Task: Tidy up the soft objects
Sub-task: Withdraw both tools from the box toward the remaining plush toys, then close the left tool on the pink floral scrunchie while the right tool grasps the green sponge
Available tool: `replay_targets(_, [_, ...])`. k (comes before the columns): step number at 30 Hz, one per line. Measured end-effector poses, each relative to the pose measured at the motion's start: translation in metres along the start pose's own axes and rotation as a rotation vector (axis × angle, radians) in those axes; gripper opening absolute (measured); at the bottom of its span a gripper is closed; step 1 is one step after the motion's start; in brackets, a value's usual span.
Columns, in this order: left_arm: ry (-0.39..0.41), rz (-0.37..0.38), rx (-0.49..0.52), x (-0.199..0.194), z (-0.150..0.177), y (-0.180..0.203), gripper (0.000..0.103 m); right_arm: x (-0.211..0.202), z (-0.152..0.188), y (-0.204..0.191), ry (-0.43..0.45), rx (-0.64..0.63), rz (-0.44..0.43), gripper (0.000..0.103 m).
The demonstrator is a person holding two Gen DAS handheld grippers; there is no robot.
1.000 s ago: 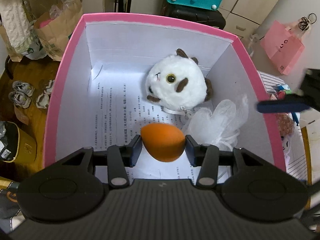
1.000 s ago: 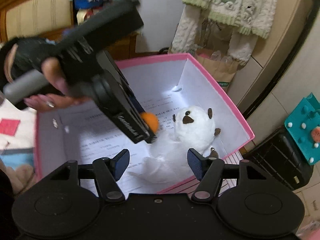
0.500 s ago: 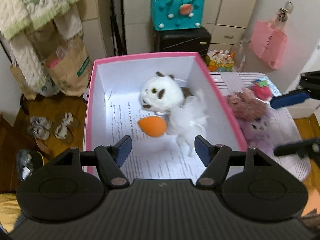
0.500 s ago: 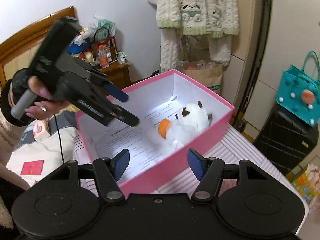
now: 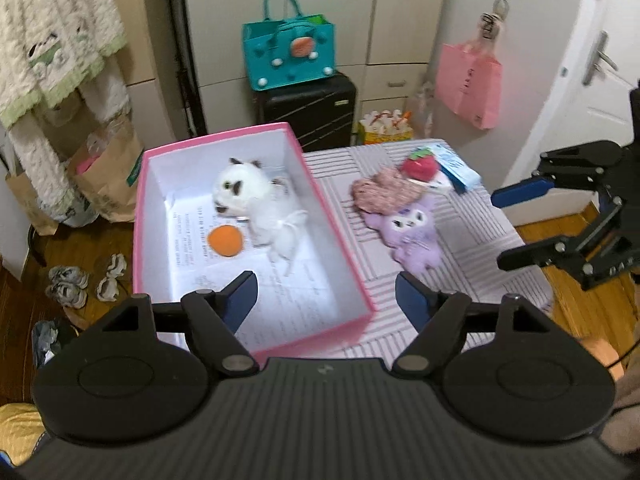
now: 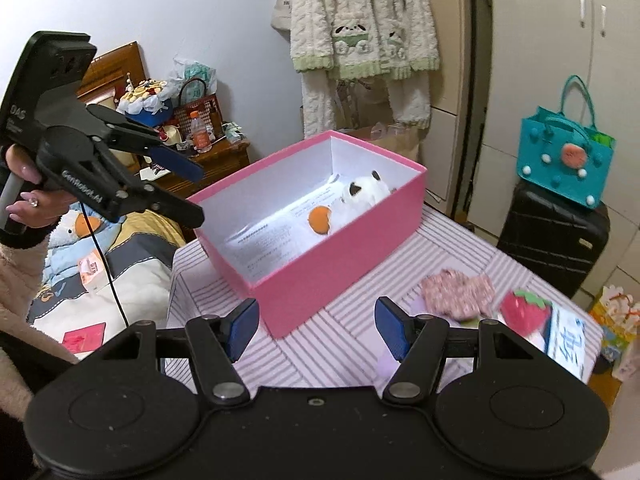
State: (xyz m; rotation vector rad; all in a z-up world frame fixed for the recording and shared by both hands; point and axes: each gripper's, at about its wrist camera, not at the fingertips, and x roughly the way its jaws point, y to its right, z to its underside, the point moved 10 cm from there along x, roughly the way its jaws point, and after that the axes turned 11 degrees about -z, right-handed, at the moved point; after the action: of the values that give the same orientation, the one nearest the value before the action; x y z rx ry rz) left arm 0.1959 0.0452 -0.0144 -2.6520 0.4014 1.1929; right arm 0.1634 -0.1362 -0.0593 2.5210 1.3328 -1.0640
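Both tools stand wide open and hold nothing. Left tool (image 5: 325,294) hangs above the near end of the pink box (image 5: 340,240), its blue-padded fingers spread well apart; in the right wrist view the same tool (image 6: 192,192) appears raised at the left, beside the box's left end, gripped by a hand (image 6: 24,196). Right tool (image 6: 316,326) hangs over the striped tabletop (image 6: 460,248), just in front of the box's long side wall (image 6: 340,256); in the left wrist view it (image 5: 508,228) sits off the tabletop's right edge.

Contents of the box, which occupies the left part of the tabletop:
- a white plush toy (image 5: 248,196) with brown patches, toward the far end;
- a white mesh puff (image 5: 286,236), touching the plush toy on its near side;
- an orange sponge (image 5: 226,241), lying on printed paper (image 5: 288,300) just beside the plush toy.

Items on the tabletop, outside the box and to its right:
- a purple plush toy (image 5: 412,228);
- a speckled pink pouch (image 5: 380,196), touching the purple toy on the far side;
- a red strawberry toy (image 5: 420,166), near the far edge, next to a blue-and-white packet (image 5: 456,166).
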Motion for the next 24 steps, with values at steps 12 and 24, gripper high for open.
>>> replay_targets(12, [0.02, 0.05, 0.142, -0.02, 0.024, 0.071, 0.078, -0.035, 0.049, 0.001, 0.036, 0.064, 0.05, 0.07])
replay_targets(24, [0.078, 0.132, 0.178, 0.008, 0.026, 0.117, 0.078, -0.043, 0.08, 0.026, 0.069, 0.068, 0.13, 0.07])
